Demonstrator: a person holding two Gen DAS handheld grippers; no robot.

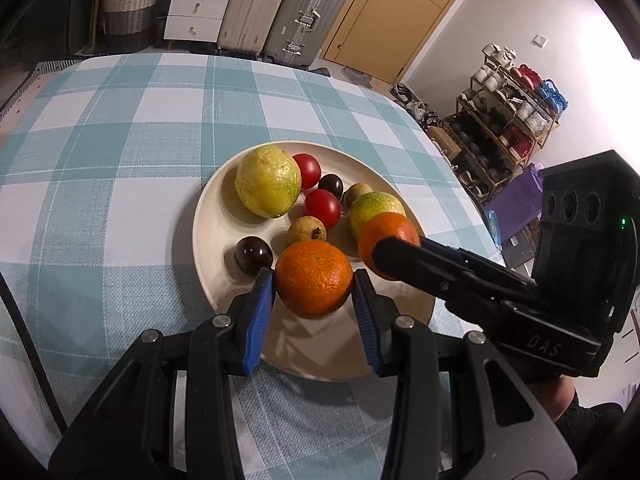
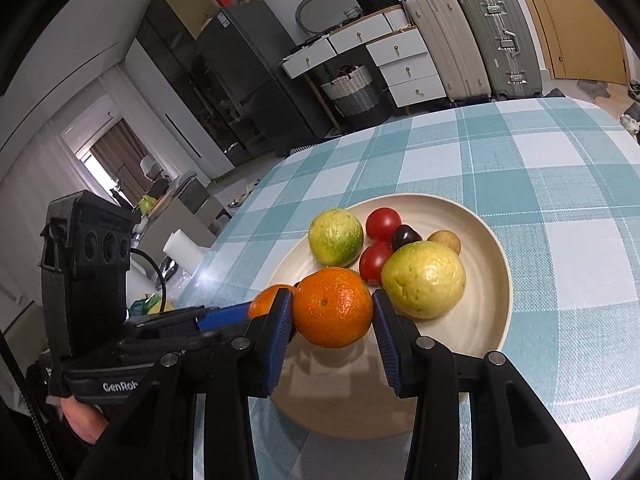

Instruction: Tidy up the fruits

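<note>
Fruits are gathered on a cream plate [image 1: 208, 216] that is laid on a table covered with a teal-and-white checked cloth [image 1: 120, 160]. One orange [image 1: 314, 278] is clamped between the blue pads of the left gripper [image 1: 314, 284], above the plate edge at 6 o'clock. A second orange [image 2: 334, 306] is gripped by the right gripper [image 2: 334, 312], just beside the first. On the plate two guavas [image 1: 268, 180], two tomatoes [image 1: 322, 206] and two dark plums [image 1: 253, 255] are seen, with two small brownish fruits [image 1: 307, 230] whose kind cannot be told. Behind the table, suitcases [image 1: 308, 12], white drawers [image 1: 198, 4] and a wooden door [image 1: 404, 12] are found at 12 o'clock, a shoe rack [image 1: 508, 120] at 2 o'clock. In the right wrist view the left gripper's orange is mostly hidden.
</note>
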